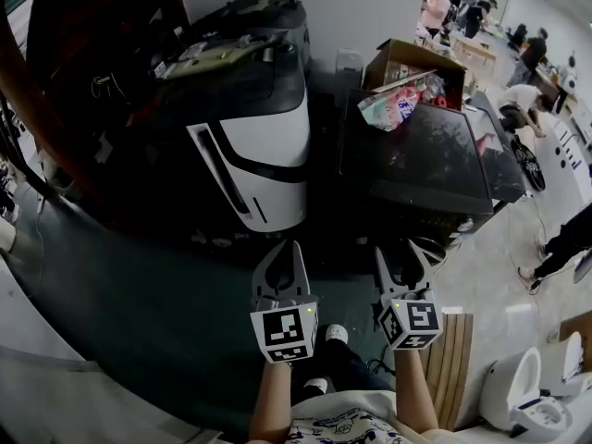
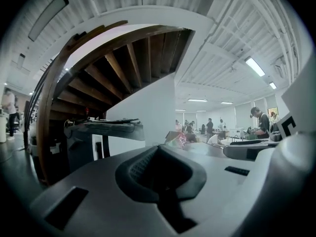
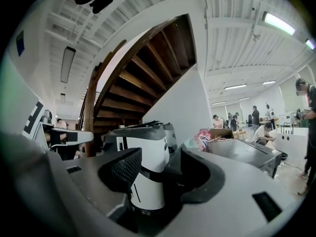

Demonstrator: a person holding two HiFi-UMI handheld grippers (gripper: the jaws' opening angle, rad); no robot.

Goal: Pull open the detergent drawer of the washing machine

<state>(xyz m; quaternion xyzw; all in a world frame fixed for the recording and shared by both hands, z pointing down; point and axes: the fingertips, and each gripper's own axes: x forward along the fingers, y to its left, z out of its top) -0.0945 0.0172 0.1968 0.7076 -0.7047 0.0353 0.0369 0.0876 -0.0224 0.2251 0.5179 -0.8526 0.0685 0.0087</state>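
Approach not begun: right gripper hung released, left gripper clenched empty, dark-topped machine ahead-right. Drawer was unseen; likely best gripped squarely, pulled straight.

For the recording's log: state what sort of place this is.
Probably a large indoor workshop or test hall, not a home. A white-and-black appliance stands loose on the floor beside a wooden staircase, a toilet sits out in the open, and several people work farther back.
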